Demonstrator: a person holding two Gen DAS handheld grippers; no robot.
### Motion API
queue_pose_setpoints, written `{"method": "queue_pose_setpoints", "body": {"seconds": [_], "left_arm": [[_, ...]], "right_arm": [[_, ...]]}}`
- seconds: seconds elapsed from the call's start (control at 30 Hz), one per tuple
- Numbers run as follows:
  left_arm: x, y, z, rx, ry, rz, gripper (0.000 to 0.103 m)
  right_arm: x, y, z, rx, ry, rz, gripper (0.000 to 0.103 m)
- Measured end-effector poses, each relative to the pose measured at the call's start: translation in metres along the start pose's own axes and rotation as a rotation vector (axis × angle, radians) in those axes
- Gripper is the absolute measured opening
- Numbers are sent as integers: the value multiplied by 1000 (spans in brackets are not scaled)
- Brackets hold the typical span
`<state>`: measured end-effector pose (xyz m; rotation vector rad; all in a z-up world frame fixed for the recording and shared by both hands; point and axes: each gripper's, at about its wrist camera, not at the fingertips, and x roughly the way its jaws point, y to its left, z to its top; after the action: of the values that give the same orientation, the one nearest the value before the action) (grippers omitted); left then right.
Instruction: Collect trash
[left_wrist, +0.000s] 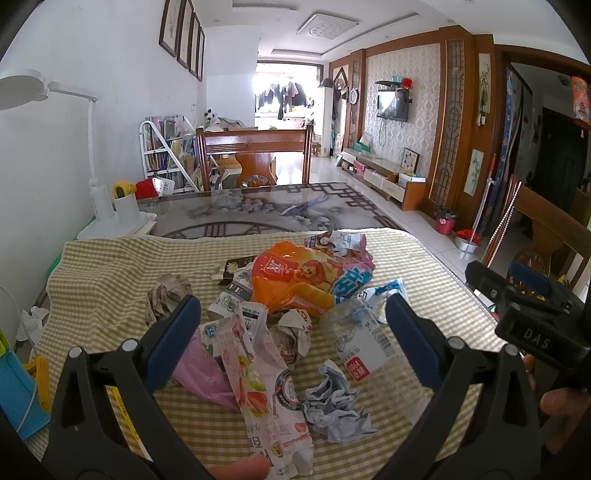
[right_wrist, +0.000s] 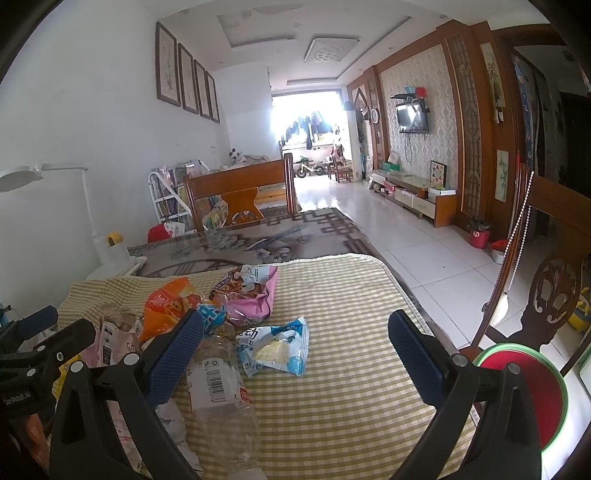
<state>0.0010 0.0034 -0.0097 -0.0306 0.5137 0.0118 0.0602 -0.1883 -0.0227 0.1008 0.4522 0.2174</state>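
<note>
Left gripper (left_wrist: 291, 314): mine, fingers spread wide, holding nothing, above the trash pile.
Right gripper (right_wrist: 295, 330): mine, also spread, empty.
Trash: orange bag (left_wrist: 295, 277), clear bottle (right_wrist: 218, 387), blue wrapper (right_wrist: 277, 347), crumpled paper (left_wrist: 332, 402), all lying on the checked cloth (right_wrist: 351, 369).
Bin (right_wrist: 535, 391): red, green-rimmed, beside the table at my right.

Left black two-finger gripper with blue pads (left_wrist: 291, 314): jaws spread wide, empty. Right black two-finger gripper with blue pads (right_wrist: 295, 332): same.
</note>
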Motion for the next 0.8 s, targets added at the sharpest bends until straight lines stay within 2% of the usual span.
{"method": "queue_pose_setpoints", "body": {"seconds": [0.8], "left_arm": [[2,-2,-2,2,15,1,98]], "right_arm": [[3,-1,0,11,16,-3,96]]}}
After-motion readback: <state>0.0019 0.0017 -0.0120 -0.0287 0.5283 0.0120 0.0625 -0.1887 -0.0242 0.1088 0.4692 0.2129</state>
